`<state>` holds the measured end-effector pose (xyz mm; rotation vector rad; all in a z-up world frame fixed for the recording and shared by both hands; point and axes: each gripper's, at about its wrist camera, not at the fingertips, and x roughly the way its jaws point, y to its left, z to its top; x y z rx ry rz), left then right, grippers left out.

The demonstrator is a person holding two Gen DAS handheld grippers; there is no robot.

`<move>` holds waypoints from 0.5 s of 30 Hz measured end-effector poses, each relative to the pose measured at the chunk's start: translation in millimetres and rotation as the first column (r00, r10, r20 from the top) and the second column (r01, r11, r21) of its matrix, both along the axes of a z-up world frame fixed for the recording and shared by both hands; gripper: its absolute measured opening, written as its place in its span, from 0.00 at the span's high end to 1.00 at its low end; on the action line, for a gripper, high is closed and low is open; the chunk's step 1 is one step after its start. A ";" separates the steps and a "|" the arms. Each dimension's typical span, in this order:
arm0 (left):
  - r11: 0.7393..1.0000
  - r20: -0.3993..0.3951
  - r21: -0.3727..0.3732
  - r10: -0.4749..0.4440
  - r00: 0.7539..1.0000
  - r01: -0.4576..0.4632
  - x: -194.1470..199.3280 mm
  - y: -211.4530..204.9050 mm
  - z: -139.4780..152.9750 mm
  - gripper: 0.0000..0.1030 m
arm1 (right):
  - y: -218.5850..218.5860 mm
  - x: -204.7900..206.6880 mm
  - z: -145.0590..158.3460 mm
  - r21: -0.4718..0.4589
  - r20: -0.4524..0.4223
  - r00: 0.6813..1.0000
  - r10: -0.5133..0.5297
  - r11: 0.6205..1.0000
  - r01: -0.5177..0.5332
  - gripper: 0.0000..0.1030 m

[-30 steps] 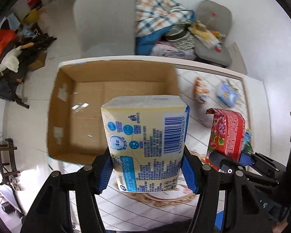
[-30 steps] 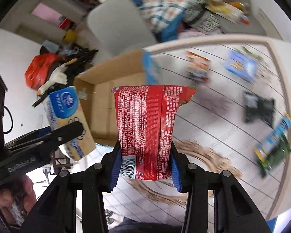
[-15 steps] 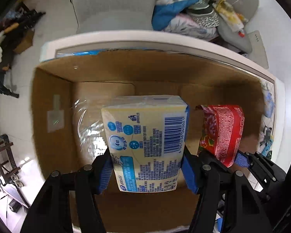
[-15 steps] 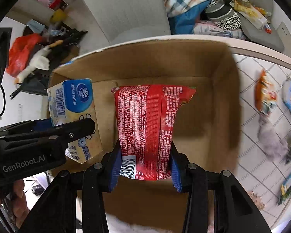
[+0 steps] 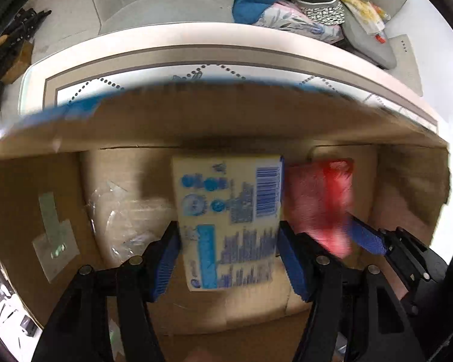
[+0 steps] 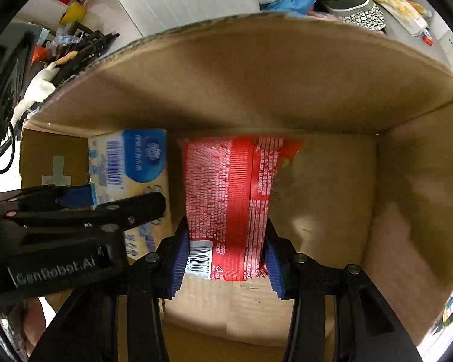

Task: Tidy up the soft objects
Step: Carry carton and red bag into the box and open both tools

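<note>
Both claws down in cardboard box (image 6: 256, 96) on bench (image 5: 196, 57). Left claw (image 5: 229, 259) grips tissue pack (image 5: 229, 211); right claw (image 6: 225, 259), jaws opening, w/ red snack bag (image 6: 226, 199) between.

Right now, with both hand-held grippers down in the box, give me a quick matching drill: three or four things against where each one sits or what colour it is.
Things:
1. tissue pack
2. red snack bag
3. cardboard box
4. strip of tape

Descriptions:
A. brown, its walls around both packages
B. between the fingers of the left hand-held gripper
C. between the fingers of the right hand-held gripper, whose jaws are opening
D. stuck to the box's left inner wall

Pairs: 1-B, 2-C, 3-A, 4-D
</note>
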<state>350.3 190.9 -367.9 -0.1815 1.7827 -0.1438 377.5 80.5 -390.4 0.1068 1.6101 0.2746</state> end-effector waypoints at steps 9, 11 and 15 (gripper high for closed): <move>0.999 0.093 0.046 0.015 0.996 -0.019 -28.5 8.3 50.8 0.05 | -3.6 -23.5 38.9 -0.056 0.046 0.999 0.008 0.998 -0.005 0.13; 0.998 0.120 0.058 0.010 0.993 -0.017 -41.8 8.3 64.1 0.01 | -4.0 -34.0 51.7 -0.072 0.061 0.998 0.012 0.997 -0.007 0.02; 0.995 0.179 0.083 0.042 0.983 -0.058 -67.5 18.1 84.4 0.01 | -5.8 -59.7 75.6 -0.104 0.104 0.994 0.013 0.995 -0.002 0.00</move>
